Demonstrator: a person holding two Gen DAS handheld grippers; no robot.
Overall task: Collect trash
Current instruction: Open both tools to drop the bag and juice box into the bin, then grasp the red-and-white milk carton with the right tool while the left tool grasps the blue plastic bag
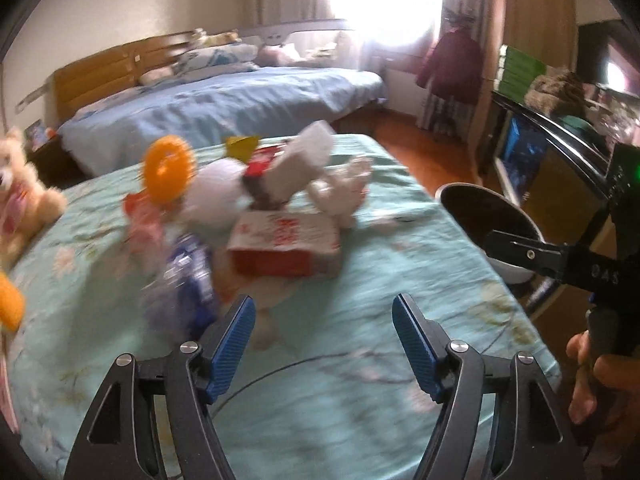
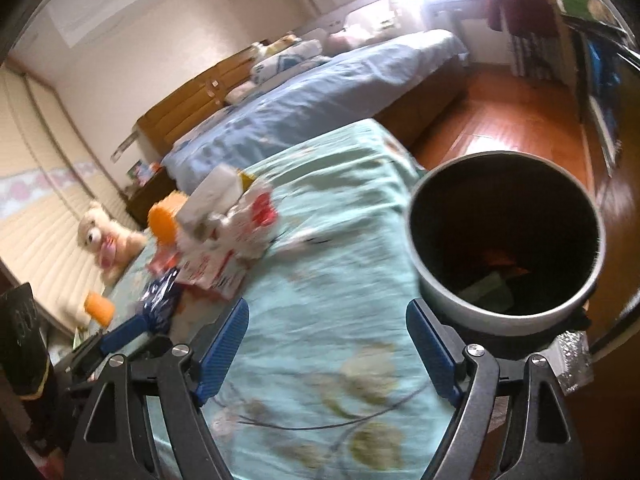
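Note:
A pile of trash lies on the teal flowered bedspread (image 1: 360, 360): a red and white carton (image 1: 284, 246), a blue and white wrapper (image 1: 188, 280), crumpled white paper (image 1: 344, 188) and a white box (image 1: 300, 160). My left gripper (image 1: 324, 344) is open and empty, just short of the carton. My right gripper (image 2: 328, 348) is open and empty over the bedspread (image 2: 320, 280), with the pile (image 2: 224, 232) ahead left. A grey bin with a dark inside (image 2: 504, 240) stands at the bed's right edge, close to my right finger; it also shows in the left wrist view (image 1: 480, 216).
An orange ring toy (image 1: 168, 168) and a teddy bear (image 1: 20, 196) sit among and left of the trash. A second bed with a blue cover (image 1: 224, 104) lies behind. Wooden floor (image 2: 500, 112) and shelves (image 1: 560, 140) are on the right.

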